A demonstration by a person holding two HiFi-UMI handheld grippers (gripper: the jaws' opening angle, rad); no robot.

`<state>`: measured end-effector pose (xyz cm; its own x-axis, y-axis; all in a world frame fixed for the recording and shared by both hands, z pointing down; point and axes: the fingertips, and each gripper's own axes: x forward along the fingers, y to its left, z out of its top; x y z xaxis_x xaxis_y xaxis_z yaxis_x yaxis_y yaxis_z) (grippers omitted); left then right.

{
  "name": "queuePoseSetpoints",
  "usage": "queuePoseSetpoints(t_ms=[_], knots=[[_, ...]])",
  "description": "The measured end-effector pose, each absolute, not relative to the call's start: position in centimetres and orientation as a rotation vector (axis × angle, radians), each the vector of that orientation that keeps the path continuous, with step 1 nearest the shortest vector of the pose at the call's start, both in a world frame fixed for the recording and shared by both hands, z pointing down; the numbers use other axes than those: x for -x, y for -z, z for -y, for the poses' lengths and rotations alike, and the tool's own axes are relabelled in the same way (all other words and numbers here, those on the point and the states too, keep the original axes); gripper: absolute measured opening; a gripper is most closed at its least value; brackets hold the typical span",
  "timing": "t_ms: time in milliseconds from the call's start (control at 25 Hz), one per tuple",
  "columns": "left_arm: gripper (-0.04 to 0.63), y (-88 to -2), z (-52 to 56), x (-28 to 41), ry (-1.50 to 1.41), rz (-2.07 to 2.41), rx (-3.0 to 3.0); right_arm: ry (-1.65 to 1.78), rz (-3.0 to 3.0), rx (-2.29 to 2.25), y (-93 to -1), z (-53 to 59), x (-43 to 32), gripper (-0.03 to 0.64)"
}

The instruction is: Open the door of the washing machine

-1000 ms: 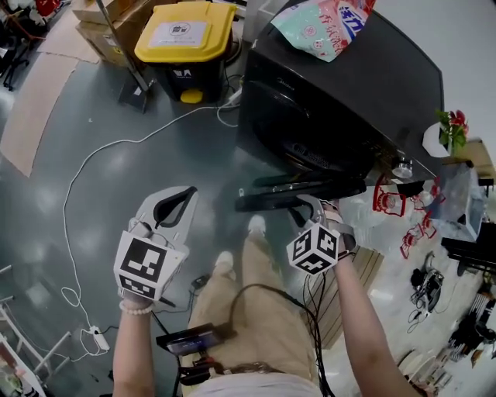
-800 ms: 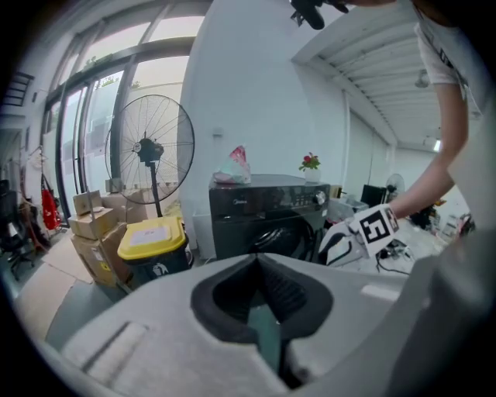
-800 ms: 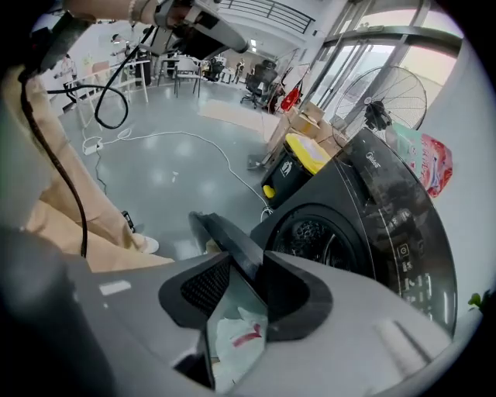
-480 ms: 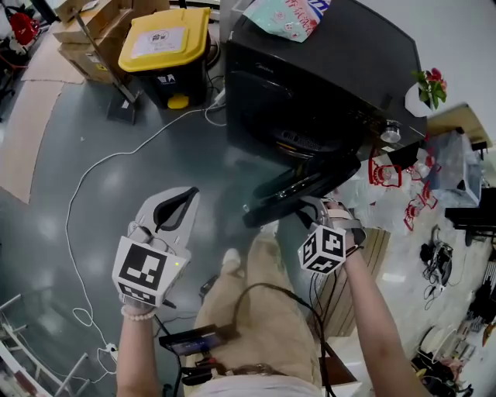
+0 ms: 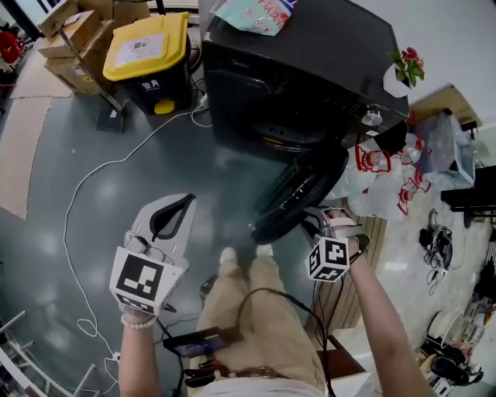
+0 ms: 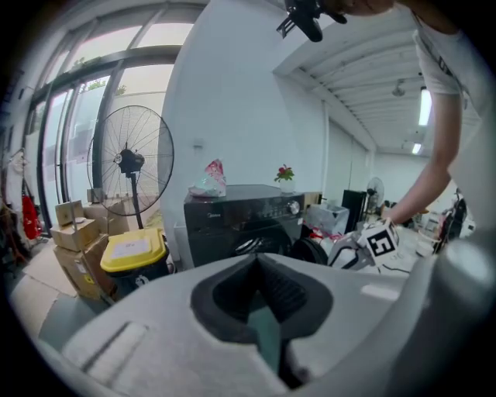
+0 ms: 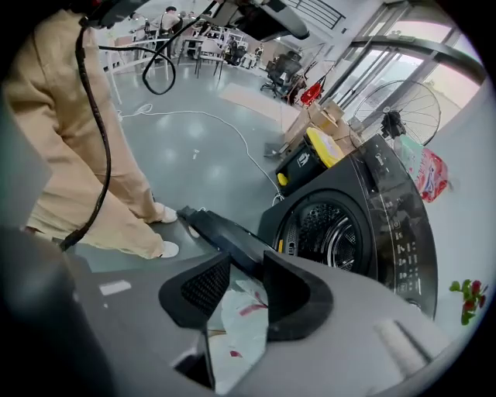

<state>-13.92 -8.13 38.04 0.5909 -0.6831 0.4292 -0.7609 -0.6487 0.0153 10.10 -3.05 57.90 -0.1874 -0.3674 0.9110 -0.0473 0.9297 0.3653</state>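
Note:
The black front-loading washing machine (image 5: 310, 70) stands at the top of the head view. Its round door (image 5: 298, 194) hangs swung out from the front, and the drum opening (image 7: 325, 233) shows behind it. My right gripper (image 5: 310, 221) sits at the door's free edge. In the right gripper view the door's rim (image 7: 221, 233) runs in between the tips of that gripper (image 7: 246, 267), which is shut on it. My left gripper (image 5: 186, 200) hovers over the floor left of the door, shut with nothing in it (image 6: 260, 260), pointing toward the machine (image 6: 240, 217).
A yellow-lidded bin (image 5: 147, 50) and cardboard boxes (image 5: 66, 31) stand left of the machine. A white cable (image 5: 93, 178) trails over the floor. Plastic bags (image 5: 380, 178) hang at the machine's right, with a flower pot (image 5: 399, 74) and a printed pack (image 5: 252, 14) on top. My legs (image 5: 248, 310) are below.
The door has swung further out from the machine, and my right gripper has travelled with its edge. The left gripper has drifted a little and stays shut.

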Motion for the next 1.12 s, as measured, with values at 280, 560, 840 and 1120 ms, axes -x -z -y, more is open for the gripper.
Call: queuePoseSetpoints(t_ms=[280,560,840,1120], knots=[[-0.005,-37.2,7.9,11.9,-0.560,1.228,-2.584,0.292,1.726,-0.294,-57.9,0.7,-13.1,0.123],[-0.005,-36.1,7.9,9.4,-0.544,1.252,-2.611,0.254,1.748,-0.309,-57.7,-0.7,-15.5,0.123],[-0.005,-35.1,7.6,7.8,-0.521,1.278,-2.627,0.267,1.771,-0.344,-57.8,-1.0,-16.3,0.123],[-0.005,-32.7,7.2,7.3,-0.499,1.320,-2.634,0.065,1.979,-0.685,-53.7,0.1,-14.5,0.120]])
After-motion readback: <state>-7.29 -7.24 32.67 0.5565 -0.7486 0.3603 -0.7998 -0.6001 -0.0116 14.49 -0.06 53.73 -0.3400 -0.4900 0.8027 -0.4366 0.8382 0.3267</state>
